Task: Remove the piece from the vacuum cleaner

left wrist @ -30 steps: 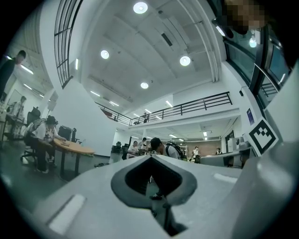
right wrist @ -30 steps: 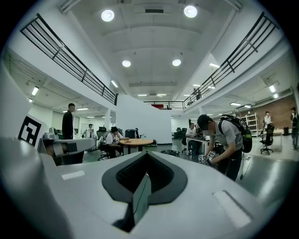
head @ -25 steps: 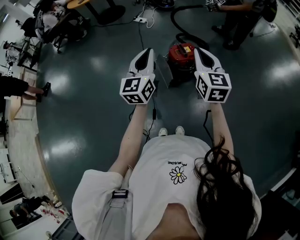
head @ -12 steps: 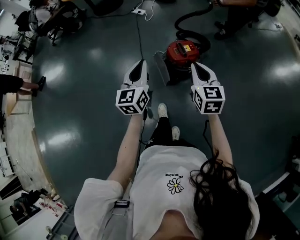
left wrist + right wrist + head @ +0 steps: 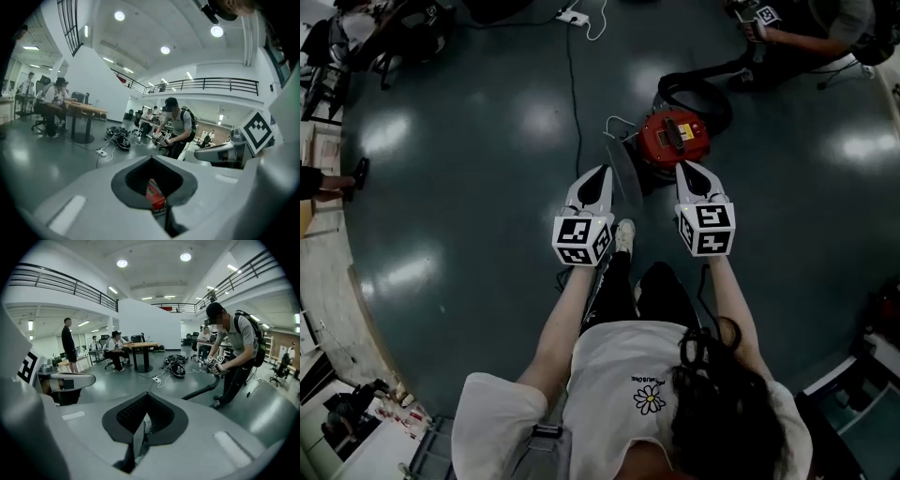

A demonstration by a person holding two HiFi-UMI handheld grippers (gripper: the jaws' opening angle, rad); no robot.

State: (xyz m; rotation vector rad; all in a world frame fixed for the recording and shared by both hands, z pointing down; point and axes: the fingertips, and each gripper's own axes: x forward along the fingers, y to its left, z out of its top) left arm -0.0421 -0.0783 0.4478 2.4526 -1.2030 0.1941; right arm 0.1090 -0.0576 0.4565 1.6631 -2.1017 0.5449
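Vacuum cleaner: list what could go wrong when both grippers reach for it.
1. The left gripper and right gripper have their jaws together. If they arrive shut, they may knock the grey panel standing by the vacuum cleaner rather than grip it.
2. Another person appears to hold the far end of the black hose; a tug could shift the machine.
3. A cable trails just left of it; a foot could snag it.

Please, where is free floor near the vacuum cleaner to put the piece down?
The floor is bare left of the black cable, and also right of the vacuum cleaner. Crowded: the hose behind it, the grey panel at its left, and another person beyond.
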